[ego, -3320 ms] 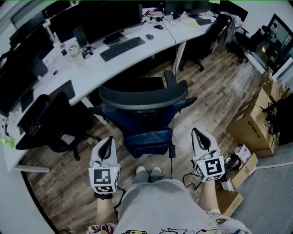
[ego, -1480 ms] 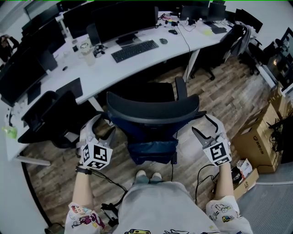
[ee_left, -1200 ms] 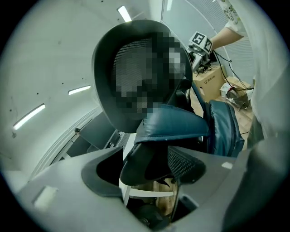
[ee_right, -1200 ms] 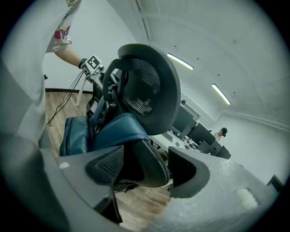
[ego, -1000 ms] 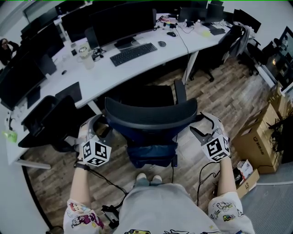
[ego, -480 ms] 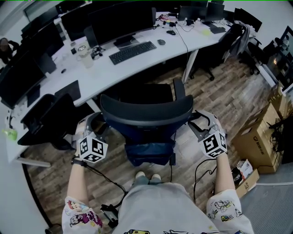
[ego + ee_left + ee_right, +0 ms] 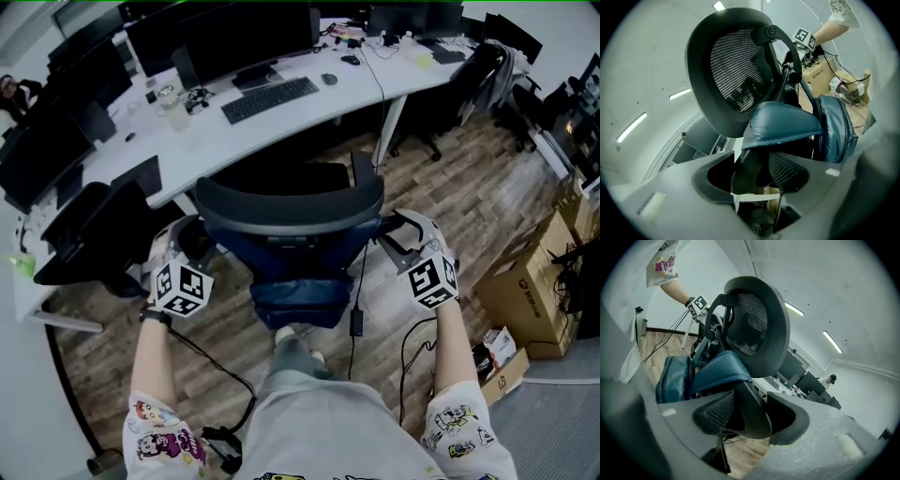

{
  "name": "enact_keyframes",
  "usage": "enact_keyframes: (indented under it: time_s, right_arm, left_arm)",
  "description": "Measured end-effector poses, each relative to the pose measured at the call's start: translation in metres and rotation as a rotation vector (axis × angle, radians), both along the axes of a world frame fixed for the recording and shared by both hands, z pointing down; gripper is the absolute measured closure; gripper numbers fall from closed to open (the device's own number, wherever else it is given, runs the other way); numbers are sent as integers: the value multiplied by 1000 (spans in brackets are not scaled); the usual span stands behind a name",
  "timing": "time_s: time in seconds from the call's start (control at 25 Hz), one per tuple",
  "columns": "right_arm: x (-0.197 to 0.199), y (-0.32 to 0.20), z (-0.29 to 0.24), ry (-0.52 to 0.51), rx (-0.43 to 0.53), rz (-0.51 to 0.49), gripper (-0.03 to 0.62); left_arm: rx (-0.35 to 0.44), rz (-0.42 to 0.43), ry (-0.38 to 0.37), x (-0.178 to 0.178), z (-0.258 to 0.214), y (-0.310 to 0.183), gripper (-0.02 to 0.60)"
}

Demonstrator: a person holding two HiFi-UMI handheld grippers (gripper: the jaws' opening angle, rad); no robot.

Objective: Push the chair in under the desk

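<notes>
Left gripper (image 7: 190, 239), right gripper (image 7: 392, 239) advanced, just closed on rounded armrests (image 7: 750, 413), mesh chair (image 7: 291, 202).

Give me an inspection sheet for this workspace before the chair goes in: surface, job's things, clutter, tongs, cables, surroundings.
Surface: white desk; wood floor.
Job's things: chair faces the desk, backrest short of its edge; what looks like a blue bag hangs behind it.
Clutter: keyboard, mouse and monitors on the desk; boxes on the floor at right.
Tongs: left tongs shut on the left armrest, right tongs shut on the right armrest; both have just been closing.
Cables: one cable hangs behind the chair; wrist cables trail to the floor.
Surroundings: other chairs alongside.
</notes>
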State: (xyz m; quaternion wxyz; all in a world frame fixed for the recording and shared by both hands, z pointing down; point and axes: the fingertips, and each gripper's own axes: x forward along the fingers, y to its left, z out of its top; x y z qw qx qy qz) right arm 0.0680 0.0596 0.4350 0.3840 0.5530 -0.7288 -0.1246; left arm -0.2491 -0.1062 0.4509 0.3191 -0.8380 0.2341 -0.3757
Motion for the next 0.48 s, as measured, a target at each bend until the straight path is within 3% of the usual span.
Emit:
enact_keyframes:
  time_s: [0.48]
  right_arm:
    - [27,-30,-3,-11,-8,-15,372]
  left_arm:
    - [1,-9,1,26,-5,-27,342]
